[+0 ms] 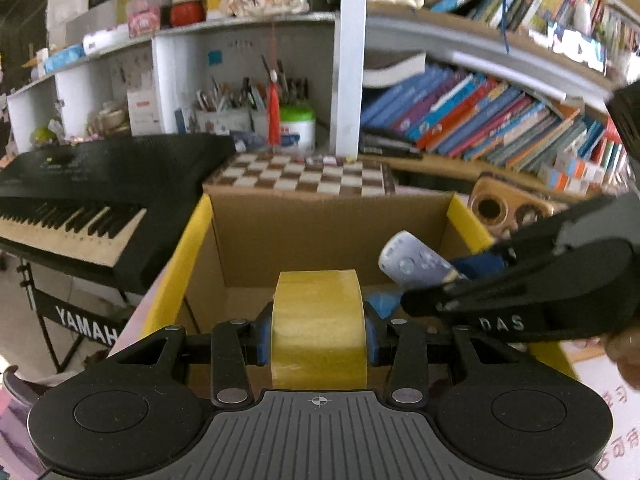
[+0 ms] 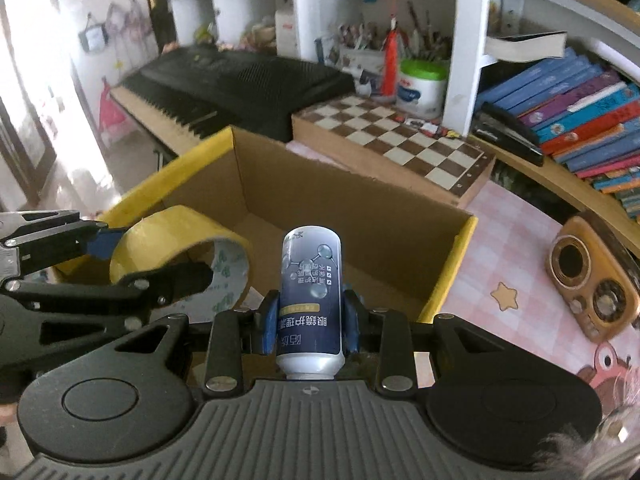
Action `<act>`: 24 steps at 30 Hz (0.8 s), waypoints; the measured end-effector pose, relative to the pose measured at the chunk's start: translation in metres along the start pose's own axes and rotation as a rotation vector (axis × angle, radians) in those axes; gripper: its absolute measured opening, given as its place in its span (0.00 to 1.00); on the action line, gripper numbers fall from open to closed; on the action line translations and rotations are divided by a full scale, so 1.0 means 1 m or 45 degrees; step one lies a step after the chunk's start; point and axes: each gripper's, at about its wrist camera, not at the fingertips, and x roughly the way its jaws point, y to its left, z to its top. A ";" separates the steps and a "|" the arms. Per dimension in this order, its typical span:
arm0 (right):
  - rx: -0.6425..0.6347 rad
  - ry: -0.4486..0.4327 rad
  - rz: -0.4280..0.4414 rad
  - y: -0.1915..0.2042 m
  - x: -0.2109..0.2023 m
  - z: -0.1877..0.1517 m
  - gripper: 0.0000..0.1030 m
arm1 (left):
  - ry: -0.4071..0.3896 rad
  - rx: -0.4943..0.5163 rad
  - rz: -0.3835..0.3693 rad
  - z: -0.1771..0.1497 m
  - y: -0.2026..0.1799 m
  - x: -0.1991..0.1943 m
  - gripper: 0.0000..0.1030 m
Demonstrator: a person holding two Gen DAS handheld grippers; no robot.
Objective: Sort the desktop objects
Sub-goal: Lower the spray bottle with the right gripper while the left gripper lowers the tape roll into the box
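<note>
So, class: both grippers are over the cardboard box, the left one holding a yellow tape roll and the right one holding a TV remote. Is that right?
Not quite. The right gripper holds a small bottle, not a remote; the right wrist view shows its printed label between the pads. The rest stands: the left gripper holds the yellow tape roll, and both are over the box.

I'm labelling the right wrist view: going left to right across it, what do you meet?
Roll of yellow tape → blue-and-white bottle → yellow box edge → star on the tablecloth → small retro radio.
</note>
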 end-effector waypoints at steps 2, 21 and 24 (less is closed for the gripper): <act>-0.035 0.028 -0.003 0.000 0.008 0.002 0.29 | 0.027 0.016 0.006 -0.002 -0.001 0.005 0.39; -0.254 0.019 -0.042 0.001 0.030 0.020 0.29 | 0.131 0.005 0.065 -0.007 0.003 0.026 0.39; -0.320 0.027 -0.016 0.011 0.037 0.025 0.29 | 0.140 0.009 0.075 -0.005 0.004 0.029 0.39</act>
